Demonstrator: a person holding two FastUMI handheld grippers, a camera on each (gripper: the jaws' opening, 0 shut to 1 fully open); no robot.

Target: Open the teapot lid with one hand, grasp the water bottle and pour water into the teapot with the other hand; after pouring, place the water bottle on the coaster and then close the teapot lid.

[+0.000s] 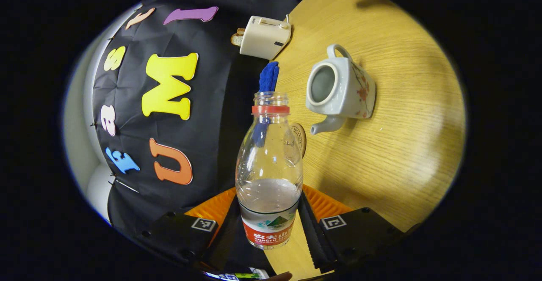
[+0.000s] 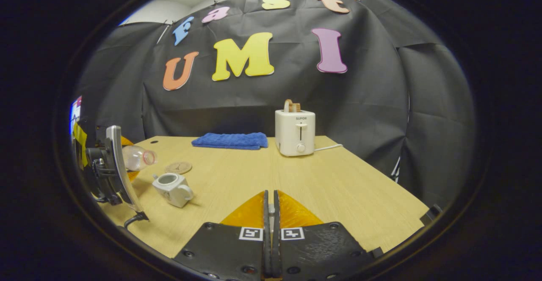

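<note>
In the left gripper view my left gripper (image 1: 269,219) is shut on the lower body of a clear plastic water bottle (image 1: 269,166). The bottle is uncapped, has a red neck ring and holds some water. The white flowered teapot (image 1: 338,88) stands on the table beyond it with its mouth open and no lid on. In the right gripper view the bottle (image 2: 137,157) is tipped nearly level, its mouth above and just left of the teapot (image 2: 171,189). A round coaster (image 2: 178,167) lies behind the teapot. My right gripper (image 2: 269,213) hovers over the table, fingers pressed together; I see nothing between them.
A white toaster (image 2: 295,133) with a slice in it stands at the back of the wooden table (image 2: 338,188), its cord trailing right. A folded blue towel (image 2: 230,140) lies to its left. The black cloth wall closes the back and sides.
</note>
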